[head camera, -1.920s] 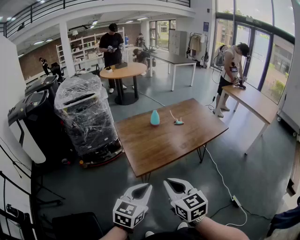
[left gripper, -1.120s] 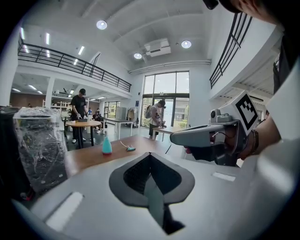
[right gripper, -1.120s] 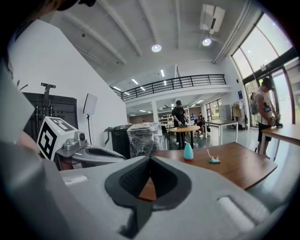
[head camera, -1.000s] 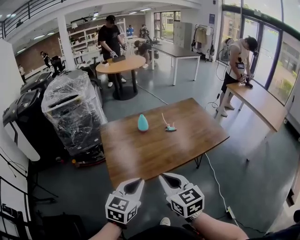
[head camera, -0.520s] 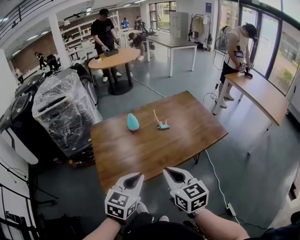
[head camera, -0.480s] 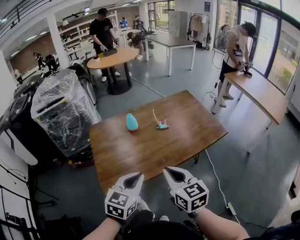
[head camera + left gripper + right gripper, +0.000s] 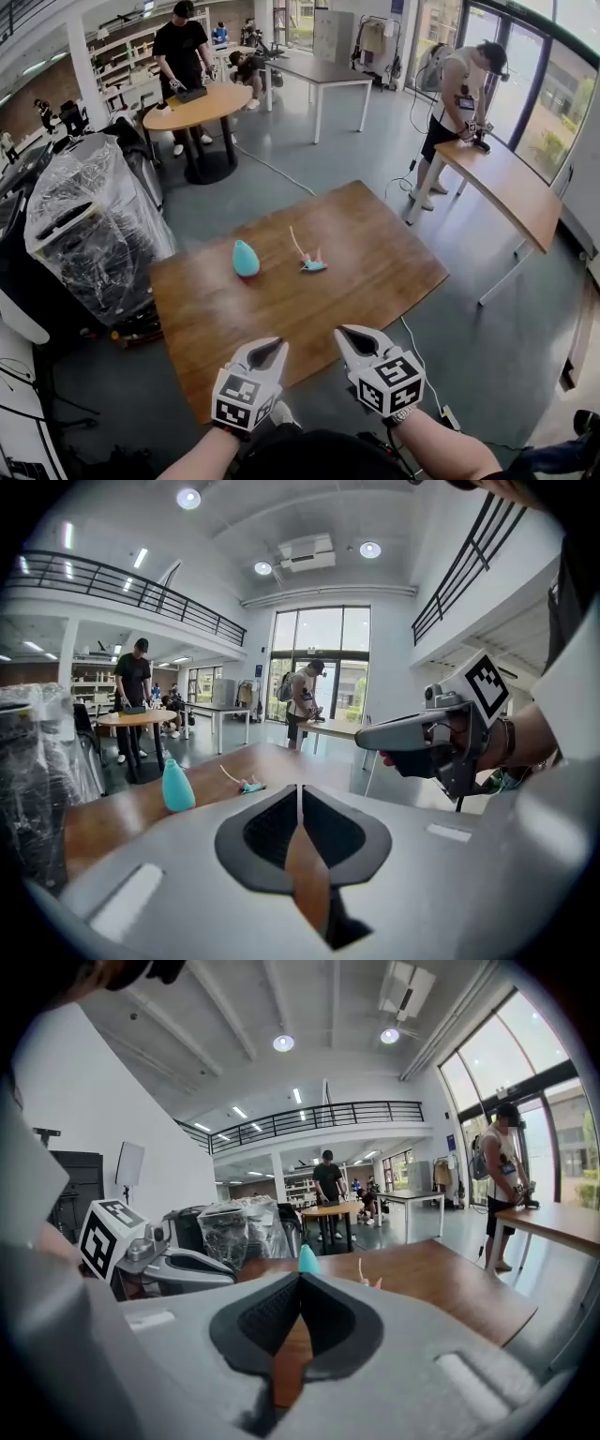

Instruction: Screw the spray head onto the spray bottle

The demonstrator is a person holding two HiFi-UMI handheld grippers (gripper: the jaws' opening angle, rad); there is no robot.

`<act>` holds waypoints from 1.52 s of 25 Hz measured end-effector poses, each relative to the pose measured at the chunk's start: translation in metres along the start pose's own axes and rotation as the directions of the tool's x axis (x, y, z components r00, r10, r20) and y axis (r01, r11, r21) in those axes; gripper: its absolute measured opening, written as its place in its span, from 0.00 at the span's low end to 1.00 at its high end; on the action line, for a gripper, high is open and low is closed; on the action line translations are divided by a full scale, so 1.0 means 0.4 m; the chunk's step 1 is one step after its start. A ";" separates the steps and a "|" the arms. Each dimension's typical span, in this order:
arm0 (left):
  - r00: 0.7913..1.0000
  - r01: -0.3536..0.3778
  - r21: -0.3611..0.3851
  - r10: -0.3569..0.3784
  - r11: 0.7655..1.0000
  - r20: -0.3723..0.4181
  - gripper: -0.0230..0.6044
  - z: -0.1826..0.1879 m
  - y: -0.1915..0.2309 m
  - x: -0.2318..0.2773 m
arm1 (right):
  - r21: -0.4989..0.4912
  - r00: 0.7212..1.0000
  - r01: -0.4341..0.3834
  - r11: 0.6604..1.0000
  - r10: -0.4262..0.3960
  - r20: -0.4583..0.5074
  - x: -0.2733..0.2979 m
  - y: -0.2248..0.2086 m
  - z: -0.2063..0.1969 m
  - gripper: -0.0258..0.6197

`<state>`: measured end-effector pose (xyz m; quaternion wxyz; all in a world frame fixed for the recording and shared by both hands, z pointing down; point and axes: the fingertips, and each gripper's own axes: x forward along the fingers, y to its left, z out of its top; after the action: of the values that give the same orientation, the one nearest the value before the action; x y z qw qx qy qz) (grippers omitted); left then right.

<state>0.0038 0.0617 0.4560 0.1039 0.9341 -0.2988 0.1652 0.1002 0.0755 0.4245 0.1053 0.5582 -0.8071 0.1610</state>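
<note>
**Bottle and spray head lie apart on the table, ahead of both empty grippers**

The small teal teardrop-shaped spray bottle (image 7: 246,259) stands upright on the brown wooden table (image 7: 394,262). The teal spray head (image 7: 310,264) lies on its side just to the bottle's right, not touching it, with its thin pale dip tube slanting away toward the far edge. Both sit well beyond the grippers, which hang at the near edge. The bottle lies ahead on the side of the left gripper (image 7: 269,347), while the spray head lies roughly between the two lines of reach, a little toward the right gripper (image 7: 352,334). That likely suits a left-on-bottle, right-on-head split. The left jaws are just beginning to part from a thin slit, with nothing between them. The right jaws are pressed together and empty.
</note>
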 end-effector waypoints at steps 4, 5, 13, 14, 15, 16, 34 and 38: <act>0.999 0.032 -0.012 -0.033 0.999 -0.010 0.11 0.008 0.068 0.054 | -0.007 0.998 0.045 0.999 -0.045 -0.039 0.064 -0.048 0.013 0.03; 0.999 0.039 -0.011 -0.039 0.999 -0.011 0.12 0.013 0.084 0.066 | -0.011 0.997 0.054 0.998 -0.055 -0.046 0.077 -0.058 0.018 0.03; 0.996 0.067 -0.025 -0.068 0.997 -0.055 0.15 0.014 0.170 0.169 | -0.057 0.989 0.072 0.996 -0.078 -0.126 0.170 -0.113 0.024 0.03; 0.995 0.068 -0.025 -0.069 0.997 -0.065 0.16 0.011 0.174 0.185 | -0.064 0.988 0.067 0.996 -0.075 -0.133 0.181 -0.123 0.025 0.03; 0.995 0.067 -0.024 -0.069 0.997 -0.076 0.16 0.006 0.178 0.203 | -0.069 0.987 0.063 0.996 -0.073 -0.140 0.192 -0.135 0.025 0.03; 0.994 0.067 -0.022 -0.068 0.998 -0.088 0.16 0.001 0.183 0.222 | -0.073 0.987 0.059 0.996 -0.070 -0.147 0.202 -0.148 0.024 0.03; 0.924 0.004 0.169 0.061 0.986 -0.377 0.18 -0.154 0.304 0.653 | -0.061 0.954 -0.123 0.990 0.101 -0.282 0.362 -0.435 -0.029 0.03; 0.898 0.036 0.202 0.057 0.979 -0.437 0.18 -0.198 0.327 0.712 | -0.054 0.946 -0.143 0.988 0.121 -0.299 0.386 -0.479 -0.035 0.03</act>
<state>0.1252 -0.1689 0.6473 0.0711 0.8766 -0.2539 0.4026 0.2244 -0.1155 0.5187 0.2344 0.4681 -0.8234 0.2188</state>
